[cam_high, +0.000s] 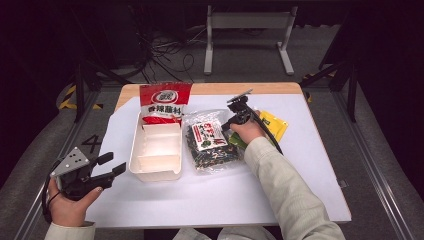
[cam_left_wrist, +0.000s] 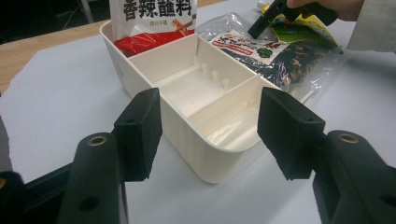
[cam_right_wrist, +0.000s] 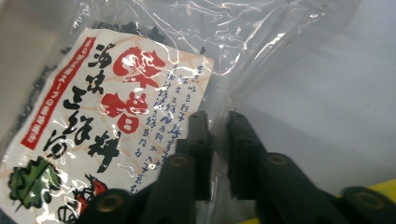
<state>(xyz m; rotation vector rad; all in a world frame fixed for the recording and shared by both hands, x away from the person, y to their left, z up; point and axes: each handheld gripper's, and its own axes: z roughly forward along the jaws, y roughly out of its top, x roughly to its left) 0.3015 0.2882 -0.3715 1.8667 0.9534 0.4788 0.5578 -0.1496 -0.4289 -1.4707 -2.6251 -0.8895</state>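
A clear bag (cam_high: 212, 142) of dark dried food with a red-and-white label (cam_right_wrist: 102, 102) lies on the white sheet beside a white divided box (cam_high: 134, 150). My right gripper (cam_high: 231, 122) pinches the bag's clear right edge; in the right gripper view its jaws (cam_right_wrist: 217, 126) stand nearly together with the film between them. A red pouch (cam_high: 164, 102) stands upright in the box's far compartment. My left gripper (cam_high: 116, 165) is held at the table's front left, open with nothing between its fingers, and points at the box's near wall (cam_left_wrist: 187, 140) from a short way off.
A yellow packet (cam_high: 274, 124) and a green one (cam_left_wrist: 303, 32) lie under my right hand, right of the clear bag. The box's two near compartments hold nothing. The white sheet (cam_high: 210, 195) covers most of the wooden table. Cables and a metal stand are on the floor beyond.
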